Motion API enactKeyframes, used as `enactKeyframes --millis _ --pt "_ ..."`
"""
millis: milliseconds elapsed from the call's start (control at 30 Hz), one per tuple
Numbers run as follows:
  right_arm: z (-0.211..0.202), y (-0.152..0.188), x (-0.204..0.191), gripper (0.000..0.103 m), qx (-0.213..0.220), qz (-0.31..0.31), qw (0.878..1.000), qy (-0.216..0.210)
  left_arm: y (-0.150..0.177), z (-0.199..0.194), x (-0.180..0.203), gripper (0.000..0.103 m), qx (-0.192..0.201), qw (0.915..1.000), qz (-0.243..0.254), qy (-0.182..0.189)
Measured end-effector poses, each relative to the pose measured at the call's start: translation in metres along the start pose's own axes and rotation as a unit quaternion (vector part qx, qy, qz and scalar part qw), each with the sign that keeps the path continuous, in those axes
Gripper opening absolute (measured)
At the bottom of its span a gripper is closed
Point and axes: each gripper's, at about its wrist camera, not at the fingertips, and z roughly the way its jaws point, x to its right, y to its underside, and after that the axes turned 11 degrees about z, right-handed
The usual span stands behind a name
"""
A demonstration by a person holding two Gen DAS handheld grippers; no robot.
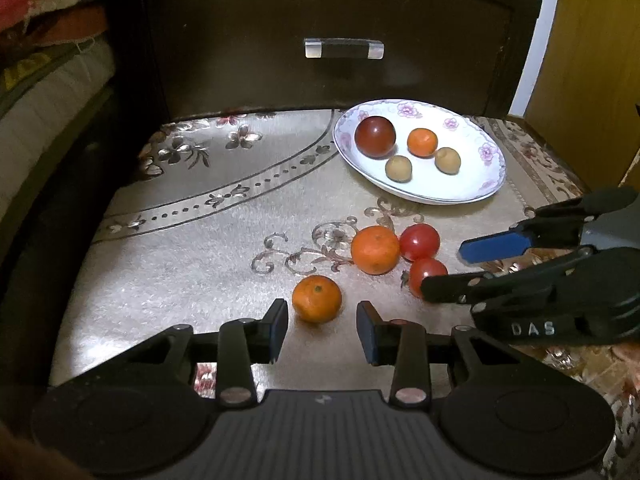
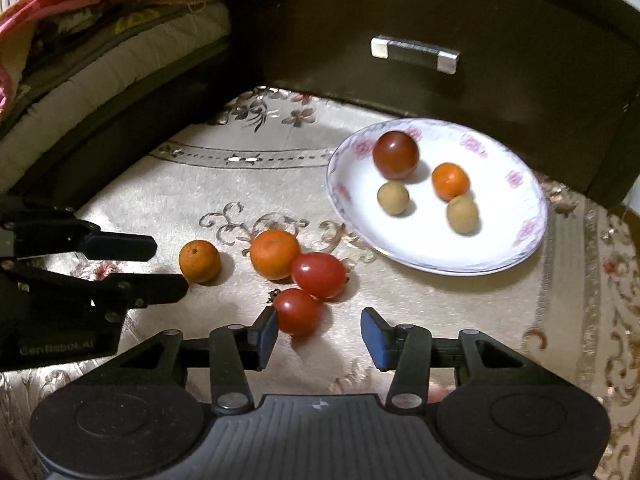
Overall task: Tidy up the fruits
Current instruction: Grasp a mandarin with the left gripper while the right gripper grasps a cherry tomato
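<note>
Floral tablecloth (image 1: pixel 200 264) carries a plate (image 1: pixel 480 184), two tangerines (image 1: pixel 317 298), and seemingly two tomatoes (image 1: pixel 419 241).

I see a beige floral cloth (image 1: pixel 192 248) covering the worktop. Behind it stands a dark wooden drawer front (image 1: pixel 344 12) with a clear handle (image 1: pixel 344 48). To the left lies a stack of folded bedding (image 2: pixel 80 40), pink on top. At far right, a yellow wooden panel (image 1: pixel 588 64).

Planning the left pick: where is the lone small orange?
Left wrist view: the small orange lies on the cloth just ahead of the left tool, apart from the bigger orange.
</note>
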Motion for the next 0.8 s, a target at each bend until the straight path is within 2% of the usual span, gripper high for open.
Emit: enactKeyframes --millis 300,433,500,533,800 --pt "0.013 -0.001 -0.007 0.042 -0.012 0.000 0.999 -0.029 -0.002 0.024 -0.005 0.043 -0.007 1.0000 0.003 -0.004" --pt "0.017 -0.002 -0.009 0.035 -0.016 -0.004 0.999 -0.036 -0.002 0.030 -0.003 0.042 -0.013 0.9998 0.011 -0.008" --pt "0.017 -0.003 -0.008 0.029 -0.018 -0.004 0.999 -0.041 -0.004 0.030 0.000 0.039 -0.012 0.9998 0.018 -0.006" --pt "0.017 -0.003 -0.008 0.022 -0.021 -0.002 0.999 -0.047 -0.004 0.030 0.000 0.038 -0.011 0.9997 0.019 -0.006" --pt "0.014 -0.001 -0.009 0.022 -0.020 -0.006 0.999 -0.041 -0.004 0.026 0.007 0.036 -0.011 0.9992 0.037 0.003"
